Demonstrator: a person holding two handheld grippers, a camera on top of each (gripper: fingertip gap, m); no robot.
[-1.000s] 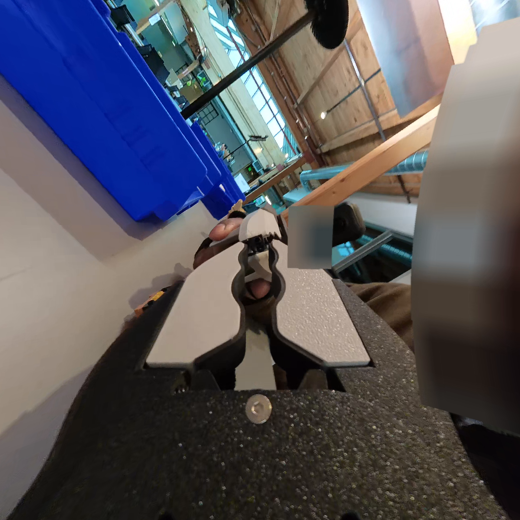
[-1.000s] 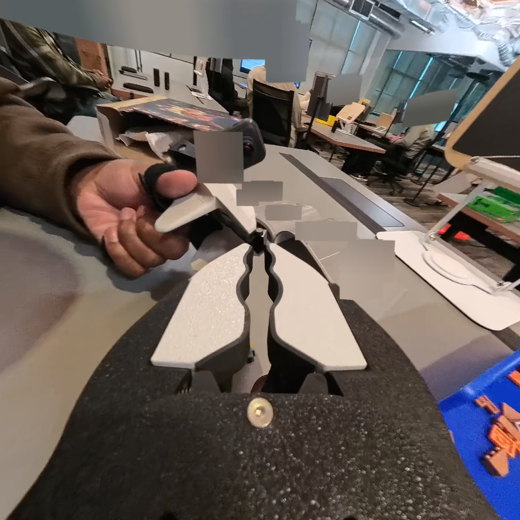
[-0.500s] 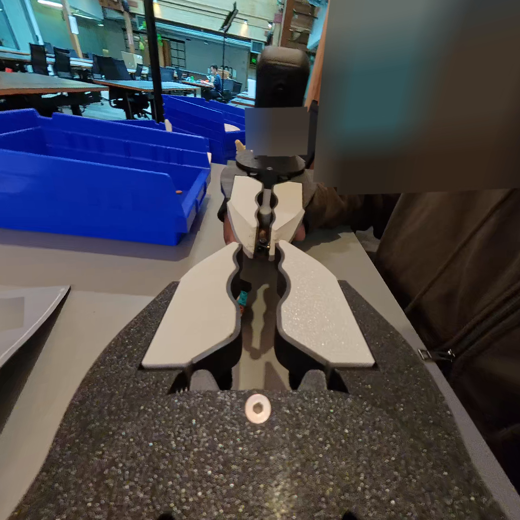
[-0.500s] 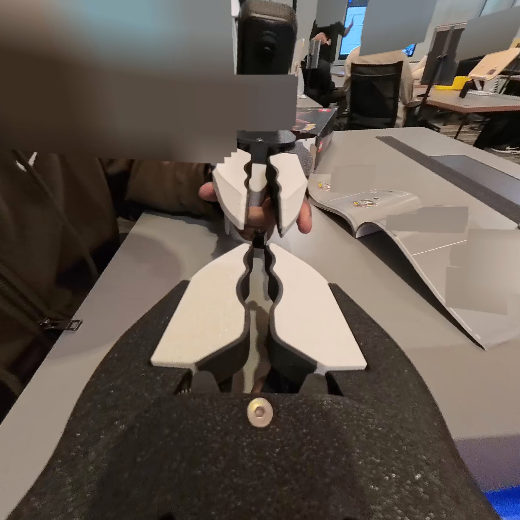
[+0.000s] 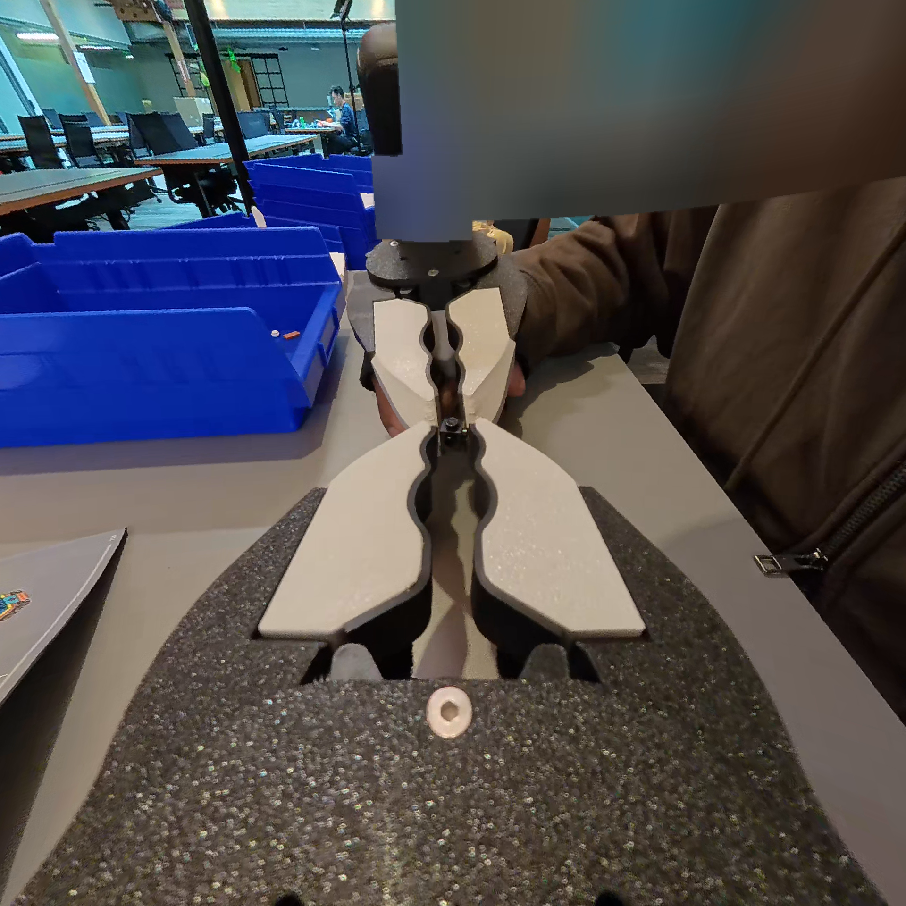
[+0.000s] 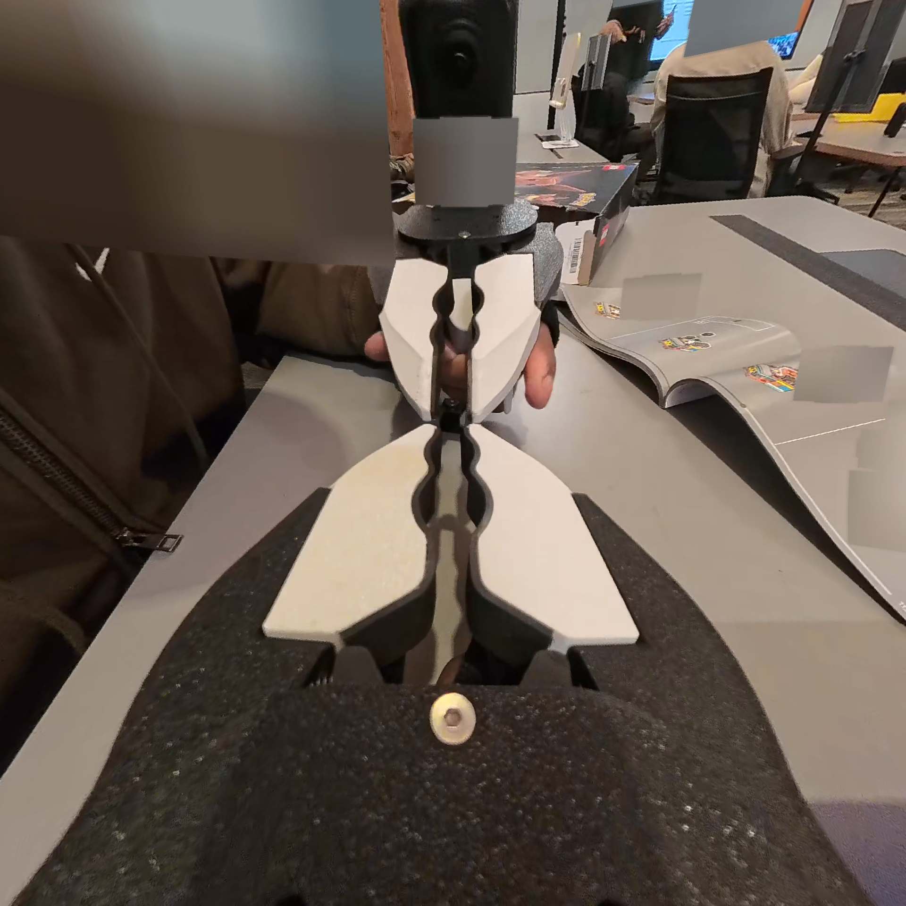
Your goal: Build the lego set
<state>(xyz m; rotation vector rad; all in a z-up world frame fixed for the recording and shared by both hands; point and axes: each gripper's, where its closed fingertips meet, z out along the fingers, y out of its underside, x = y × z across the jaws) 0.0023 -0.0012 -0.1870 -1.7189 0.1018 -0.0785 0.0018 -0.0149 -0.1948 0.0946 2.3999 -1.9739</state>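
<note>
My two grippers face each other tip to tip above the grey table (image 5: pixel 613 465). My left gripper (image 5: pixel 452 434) is shut on a small black lego piece (image 5: pixel 452 432) at its tips. My right gripper (image 6: pixel 451 427) is shut too, with a small black piece (image 6: pixel 450 415) at its tips. I cannot tell whether this is one piece or two pressed together. In the left wrist view the right gripper (image 5: pixel 448 414) comes in from the far side. In the right wrist view the left gripper (image 6: pixel 450 416) does the same. A hand shows behind each far gripper.
Blue bins (image 5: pixel 147 353) stand at the left, one holding a small orange piece (image 5: pixel 291 335). An open instruction booklet (image 6: pixel 735 367) lies on the table, its corner in the left wrist view (image 5: pixel 49 588). A lego box (image 6: pixel 593 196) stands behind. The person's jacket (image 5: pixel 784 392) is at the table's edge. Only a small space, under 4 cm, lies between the two pairs of fingers.
Both grippers have swung from tilted poses to level ones and now meet straight on, tip to tip. Both have stayed shut.
</note>
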